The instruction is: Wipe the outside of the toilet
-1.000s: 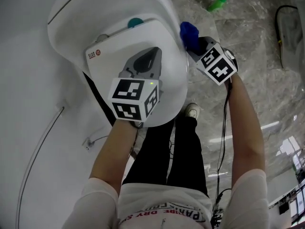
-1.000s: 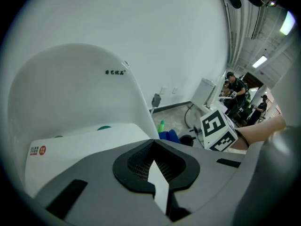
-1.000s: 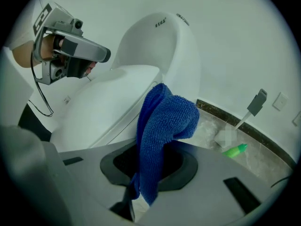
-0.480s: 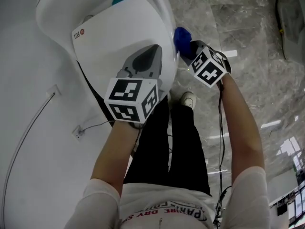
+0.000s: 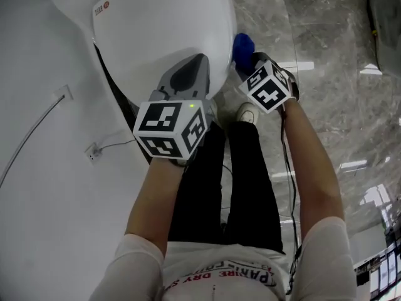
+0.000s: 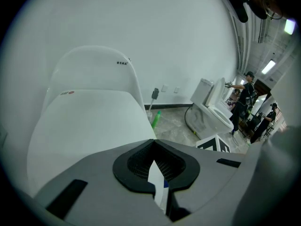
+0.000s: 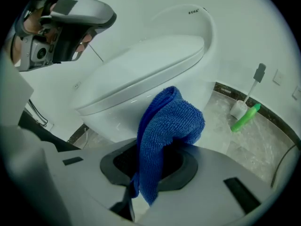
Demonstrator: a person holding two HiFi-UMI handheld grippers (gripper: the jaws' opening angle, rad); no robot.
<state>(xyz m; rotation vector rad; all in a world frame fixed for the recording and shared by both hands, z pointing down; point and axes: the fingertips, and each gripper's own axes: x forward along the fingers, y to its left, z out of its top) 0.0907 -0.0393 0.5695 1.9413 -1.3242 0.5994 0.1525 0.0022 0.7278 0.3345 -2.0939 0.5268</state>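
Where the white wall (image 5: 44, 187) fills the left of the head view, a thin cable (image 5: 28, 143) runs along it toward a small white fitting (image 5: 93, 153).

Next right is the toilet (image 5: 163, 24). It's glossy white ceramic, egg-shaped, with the smooth lid down and a small red mark near the hinge end.

The left gripper (image 5: 199, 66) is grey moulded plastic with a black-and-white marker cube. It hangs over the lid's front edge, and contact can't be confirmed. Its own view shows the jaws together with only a thin slit between them and nothing held.

The right gripper (image 5: 252, 58) sits just beside the bowl's right flank, below the lid line. Its jaws are clamped on a blue cloth (image 7: 164, 121) of fluffy looped microfibre. The cloth is folded into a hump that stands up out of the jaws and droops back down on the near side. It's right by the bowl's curved wall, but I can't tell whether it touches.

The floor (image 5: 332, 49) is grey veined marble-look tile, shiny, with light reflections.

At the far right of the right gripper view, a green plastic bottle (image 7: 244, 118) is beside a white brush holder (image 7: 239, 108) at the foot of the wall, well apart from the toilet.
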